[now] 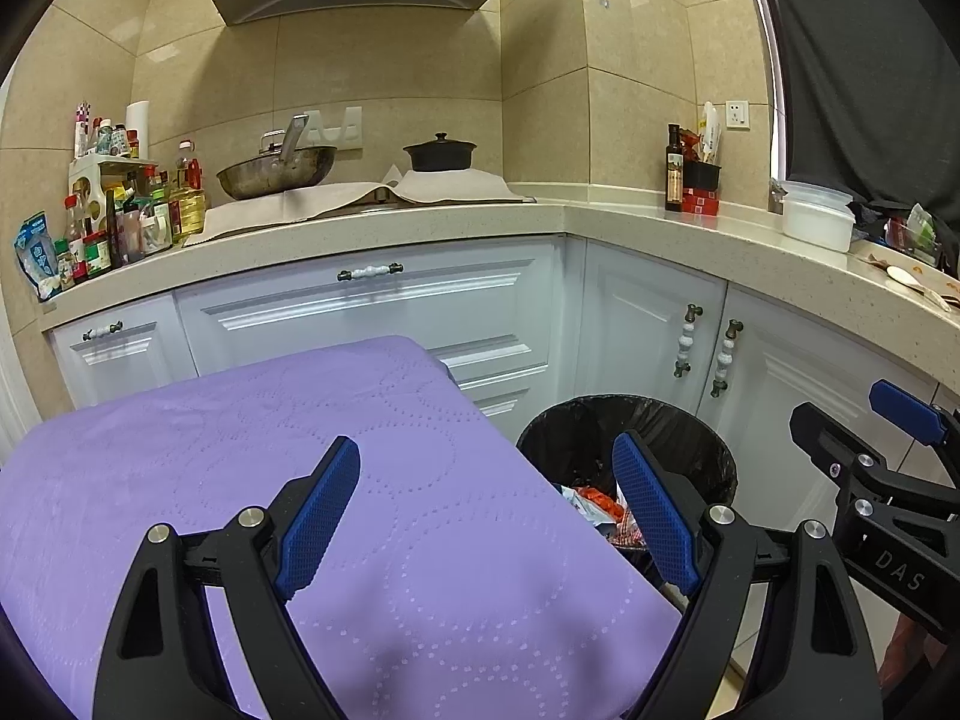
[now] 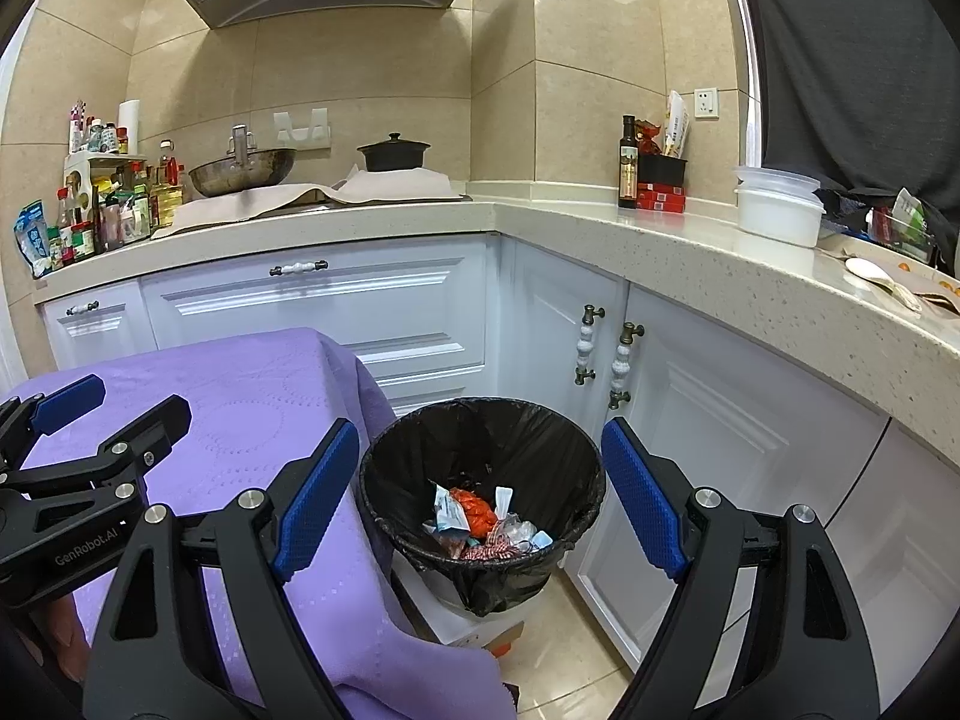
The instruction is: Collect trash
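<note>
Fingers [image 2: 642,498] of both grippers spread, empty, above tablecloth [image 1: 240,456] edge beside lined bin [image 2: 480,438].

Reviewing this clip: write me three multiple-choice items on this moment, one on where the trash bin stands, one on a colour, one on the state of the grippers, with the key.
1. Where does the trash bin stand?
A. On the countertop
B. On the floor by the white corner cabinets, beside the cloth-covered table
C. On the stove

2. What colour is the cloth on the table?
A. Purple
B. Green
C. Red

3. What state are the left gripper and right gripper in?
A. Both shut on wrappers
B. Left shut, right open
C. Both open and holding nothing

Key:
1. B, since the right wrist view shows the black-lined bin low on the tiled floor between the cabinets and the draped cloth.
2. A, as the quilted cloth is purple in both views.
3. C, since each pair of blue fingers stands wide apart with nothing between them.
</note>
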The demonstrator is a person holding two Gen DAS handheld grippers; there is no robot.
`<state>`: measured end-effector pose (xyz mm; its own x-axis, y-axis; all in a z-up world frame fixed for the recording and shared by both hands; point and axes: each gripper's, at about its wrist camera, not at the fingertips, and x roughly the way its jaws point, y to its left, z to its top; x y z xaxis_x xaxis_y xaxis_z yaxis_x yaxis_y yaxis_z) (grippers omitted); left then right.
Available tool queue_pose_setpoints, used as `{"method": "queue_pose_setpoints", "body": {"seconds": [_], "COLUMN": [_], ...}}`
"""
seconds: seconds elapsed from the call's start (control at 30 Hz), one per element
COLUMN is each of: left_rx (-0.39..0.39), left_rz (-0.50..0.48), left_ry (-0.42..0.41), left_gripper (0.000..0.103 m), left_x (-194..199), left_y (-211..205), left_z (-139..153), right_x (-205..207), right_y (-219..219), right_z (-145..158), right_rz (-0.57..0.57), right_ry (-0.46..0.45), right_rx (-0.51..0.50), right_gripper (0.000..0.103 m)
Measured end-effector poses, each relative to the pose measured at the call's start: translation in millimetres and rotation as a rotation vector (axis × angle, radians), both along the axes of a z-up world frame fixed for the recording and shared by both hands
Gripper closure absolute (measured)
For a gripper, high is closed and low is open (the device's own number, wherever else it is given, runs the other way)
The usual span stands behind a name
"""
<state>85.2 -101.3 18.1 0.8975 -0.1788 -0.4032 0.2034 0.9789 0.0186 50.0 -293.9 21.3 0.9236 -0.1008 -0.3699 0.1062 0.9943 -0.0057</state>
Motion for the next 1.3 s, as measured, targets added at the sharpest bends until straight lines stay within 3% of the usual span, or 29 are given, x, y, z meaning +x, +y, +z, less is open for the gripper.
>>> {"method": "queue_pose_setpoints", "body": {"seconds": [1.3], "left_rx": [-0.009], "left_rz": [0.012], "left_ry": [0.008], "left_gripper": [0.019], "left_x": [1.0], "left_y": [-0.2], "left_z": [-4.5], "right_x": [3.1], "right_y": [-0.5], "right_z": [3.0], "right_rz": [-0.001], "right_ry": [-0.003], "right_rx": [0.001], "right_gripper": [0.022]}}
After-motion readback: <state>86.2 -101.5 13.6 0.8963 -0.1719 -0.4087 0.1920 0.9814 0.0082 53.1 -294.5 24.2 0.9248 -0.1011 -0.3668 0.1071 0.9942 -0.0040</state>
